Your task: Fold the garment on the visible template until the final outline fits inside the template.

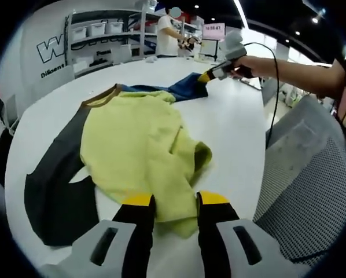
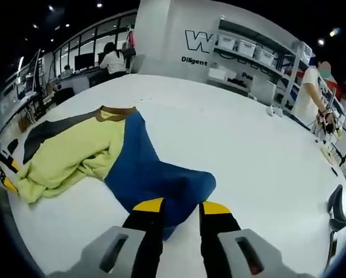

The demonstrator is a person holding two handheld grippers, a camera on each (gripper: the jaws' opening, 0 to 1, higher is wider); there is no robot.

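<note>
Both jaw pairs are pinching the garment [image 1: 138, 145] lying over the dark template [image 1: 51, 197]: left gripper [image 1: 176, 200] on the yellow hem, right gripper [image 2: 181, 205] on the blue sleeve. Mid-fold, apparently; next, carrying the sleeve inward over the template.

Lab: storage-bin shelves [image 2: 251, 49], worktables [image 2: 242, 150]

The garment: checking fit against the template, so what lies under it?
Under the garment a dark template shows along one side, on the white table. How far the template runs beneath the cloth is covered.
</note>
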